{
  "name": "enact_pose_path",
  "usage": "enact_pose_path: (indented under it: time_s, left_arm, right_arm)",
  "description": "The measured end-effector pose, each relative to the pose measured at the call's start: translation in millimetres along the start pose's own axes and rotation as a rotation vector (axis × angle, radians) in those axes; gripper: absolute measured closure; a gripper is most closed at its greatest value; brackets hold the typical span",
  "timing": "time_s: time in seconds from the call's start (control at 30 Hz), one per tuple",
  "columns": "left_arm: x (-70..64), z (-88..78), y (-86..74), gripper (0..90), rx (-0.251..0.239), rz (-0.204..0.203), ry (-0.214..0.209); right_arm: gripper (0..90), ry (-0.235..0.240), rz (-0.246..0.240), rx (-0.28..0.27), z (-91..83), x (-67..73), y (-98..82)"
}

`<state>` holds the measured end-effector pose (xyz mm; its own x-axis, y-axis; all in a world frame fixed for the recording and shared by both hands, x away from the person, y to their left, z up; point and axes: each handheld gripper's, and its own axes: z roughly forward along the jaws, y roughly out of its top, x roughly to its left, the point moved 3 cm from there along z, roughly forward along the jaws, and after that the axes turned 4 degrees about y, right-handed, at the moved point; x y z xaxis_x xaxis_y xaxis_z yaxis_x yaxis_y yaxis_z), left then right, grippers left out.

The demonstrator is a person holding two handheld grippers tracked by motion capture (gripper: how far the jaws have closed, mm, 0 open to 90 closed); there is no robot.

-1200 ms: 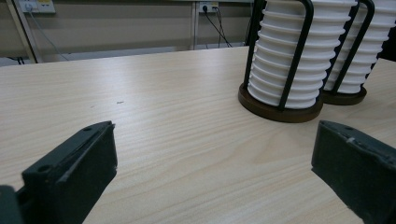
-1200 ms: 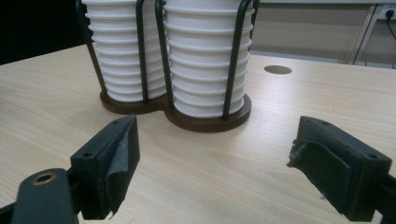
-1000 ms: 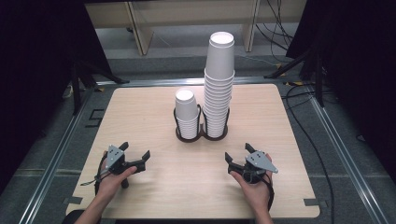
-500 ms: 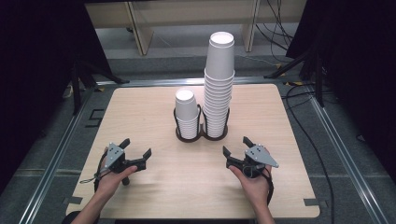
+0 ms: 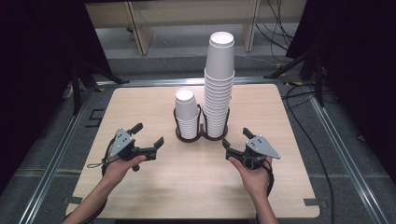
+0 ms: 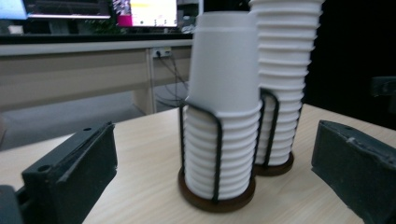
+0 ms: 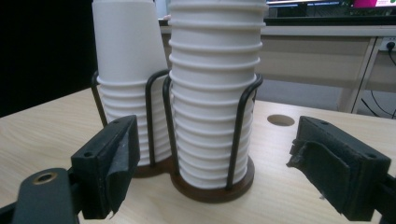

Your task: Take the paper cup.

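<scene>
A black wire double holder (image 5: 201, 134) on brown bases stands at the middle of the wooden table (image 5: 187, 186). Its left ring holds a short stack of white paper cups (image 5: 186, 112); its right ring holds a tall stack (image 5: 219, 79). My left gripper (image 5: 148, 134) hovers open to the left front of the holder, nothing between its fingers (image 6: 74, 172). My right gripper (image 5: 236, 136) is open to the right front, level with the holder's base. The left gripper view faces the short stack (image 6: 224, 107); the right gripper view faces the tall stack (image 7: 212, 102) between its pads (image 7: 116, 163).
Metal rails (image 5: 341, 158) frame the table on both sides. Cables (image 5: 299, 93) trail on the floor at the right. A wooden bench (image 5: 187, 18) stands beyond the far edge. A round hole (image 7: 280, 120) is cut in the tabletop behind the tall stack.
Both hands have lifted off the table and drifted forward toward the cup holder, the left more than the right. The cups have not moved.
</scene>
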<state>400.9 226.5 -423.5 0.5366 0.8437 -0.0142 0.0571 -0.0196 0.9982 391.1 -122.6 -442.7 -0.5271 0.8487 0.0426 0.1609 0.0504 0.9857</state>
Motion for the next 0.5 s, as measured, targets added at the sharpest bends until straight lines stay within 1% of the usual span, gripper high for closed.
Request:
enact_pose_path:
  time_s: [0.03,0.07,0.1,0.13,0.17,0.2,0.23,0.27,0.3,0.33,0.37,0.4,0.43,0.47,0.5]
  left_arm:
    - [-2.9,3.4,4.3,0.0,-0.008,0.005,-0.011]
    - [-6.4,7.0,8.7,0.0,-0.021,0.003,-0.023]
    - [-9.8,10.3,12.7,0.0,-0.027,0.006,-0.036]
    - [-13.6,13.4,16.3,0.0,-0.034,0.007,-0.046]
    - [-16.9,16.8,19.6,0.0,-0.045,0.021,-0.055]
    - [-20.5,20.3,22.6,0.0,-0.054,0.035,-0.064]
    - [-24.5,23.6,25.1,0.0,-0.057,0.041,-0.077]
    - [-26.8,27.3,28.2,0.0,-0.066,0.064,-0.086]
    - [-30.0,30.9,31.1,0.0,-0.072,0.068,-0.095]
    - [-32.4,35.0,34.3,0.0,-0.081,0.081,-0.105]
    - [-36.1,38.0,36.5,0.0,-0.079,0.073,-0.111]
    - [-36.1,38.0,36.5,0.0,-0.079,0.073,-0.111]
    - [-41.8,45.8,42.1,0.0,-0.086,0.086,-0.128]
    - [-43.5,48.2,43.6,0.0,-0.086,0.089,-0.134]
    - [-45.4,51.6,45.6,0.0,-0.089,0.095,-0.140]
  right_arm:
    - [15.5,0.010,-0.002,-0.013,1.6,-0.3,2.8]
    - [15.5,0.005,-0.003,-0.010,1.3,-0.5,6.0]
    - [15.5,0.005,-0.007,-0.020,2.3,-0.7,9.3]
    - [15.6,0.005,0.001,-0.023,2.2,-0.2,12.9]
    - [15.6,0.004,-0.008,-0.026,3.0,-0.8,16.2]
    - [15.7,0.012,0.014,-0.026,3.6,0.3,19.1]
    - [15.7,0.014,0.000,-0.021,4.1,-0.2,22.8]
    - [15.8,0.012,0.012,-0.028,5.6,0.0,25.9]
    - [15.8,0.008,-0.018,-0.035,6.5,-1.9,30.1]
    - [15.8,0.007,-0.029,-0.052,8.4,-2.4,34.1]
    - [15.8,0.015,-0.017,-0.054,9.7,-2.0,37.5]
    - [15.8,0.012,-0.018,-0.054,10.1,-2.1,41.5]
    - [15.8,0.011,-0.027,-0.068,11.4,-3.1,46.5]
    - [15.8,0.012,-0.010,-0.072,11.9,-2.0,50.1]
    - [15.8,0.025,-0.004,-0.091,13.3,-1.8,53.3]
